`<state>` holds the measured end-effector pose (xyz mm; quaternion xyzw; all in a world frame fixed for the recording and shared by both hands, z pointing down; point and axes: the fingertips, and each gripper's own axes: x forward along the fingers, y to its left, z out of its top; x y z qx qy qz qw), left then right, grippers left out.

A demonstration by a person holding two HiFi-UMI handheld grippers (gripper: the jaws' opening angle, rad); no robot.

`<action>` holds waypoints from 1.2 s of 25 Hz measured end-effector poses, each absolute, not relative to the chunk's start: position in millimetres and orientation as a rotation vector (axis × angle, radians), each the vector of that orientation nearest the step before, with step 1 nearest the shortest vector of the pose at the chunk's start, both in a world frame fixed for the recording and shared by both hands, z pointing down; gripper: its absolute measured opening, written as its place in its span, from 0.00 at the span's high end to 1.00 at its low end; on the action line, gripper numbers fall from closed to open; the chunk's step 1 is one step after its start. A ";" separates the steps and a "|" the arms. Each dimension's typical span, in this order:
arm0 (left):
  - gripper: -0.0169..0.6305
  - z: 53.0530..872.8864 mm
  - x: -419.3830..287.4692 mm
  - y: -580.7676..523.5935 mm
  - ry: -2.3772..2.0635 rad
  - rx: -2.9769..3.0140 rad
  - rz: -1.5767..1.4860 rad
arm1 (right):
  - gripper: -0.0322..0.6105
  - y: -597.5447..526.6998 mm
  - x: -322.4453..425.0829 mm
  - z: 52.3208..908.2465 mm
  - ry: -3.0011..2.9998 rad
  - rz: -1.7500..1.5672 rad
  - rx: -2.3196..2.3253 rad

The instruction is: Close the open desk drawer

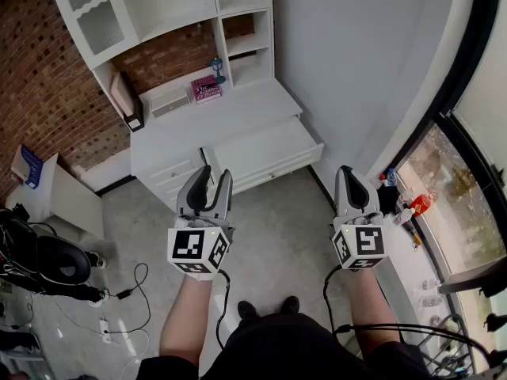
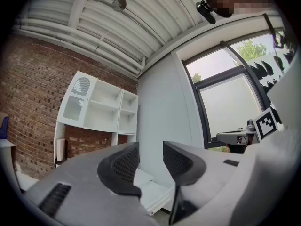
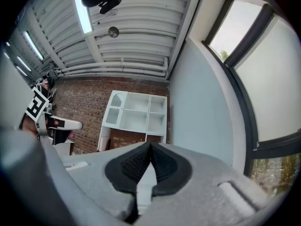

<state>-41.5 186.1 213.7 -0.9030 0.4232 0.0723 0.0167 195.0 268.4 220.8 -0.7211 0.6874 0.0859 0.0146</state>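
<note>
A white desk (image 1: pixel 198 129) with a hutch stands against the brick wall, ahead of me across the floor. Its wide drawer (image 1: pixel 265 153) on the right side is pulled out toward me. Both grippers are held up in the air, well short of the desk. My left gripper (image 1: pixel 214 179) is open with nothing between its fingers; in the left gripper view the drawer (image 2: pixel 151 192) shows through the gap of the left gripper (image 2: pixel 150 161). My right gripper (image 1: pixel 349 182) is shut and empty, and the right gripper view shows the right gripper (image 3: pixel 150 158) with its pads pressed together.
A pink box (image 1: pixel 206 89), a white box (image 1: pixel 169 101) and a small blue item (image 1: pixel 217 68) sit on the desk top. A low white cabinet (image 1: pixel 67 196) stands left, with black equipment (image 1: pixel 43 261) and floor cables (image 1: pixel 127 291). Bottles (image 1: pixel 408 204) line the window sill at the right.
</note>
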 end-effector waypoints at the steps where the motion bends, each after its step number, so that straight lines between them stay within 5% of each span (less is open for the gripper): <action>1: 0.73 213.8 -41.3 186.1 1.316 -2.807 0.223 | 0.94 268.6 195.6 220.8 2.138 0.267 -2.246; 10: 0.73 222.1 -36.2 187.9 1.331 -2.810 0.191 | 0.94 267.3 203.3 231.1 2.155 0.196 -2.220; 14: 0.73 224.6 -30.1 188.0 1.362 -2.792 0.177 | 0.74 263.4 217.2 239.1 2.164 0.161 -2.213; 27: 0.73 274.7 -38.6 144.6 1.511 -2.775 0.056 | 0.74 199.5 228.8 295.0 2.230 0.081 -2.157; 30: 0.73 288.7 -46.1 108.8 1.524 -2.789 0.052 | 0.83 163.6 226.5 303.3 2.226 0.046 -2.137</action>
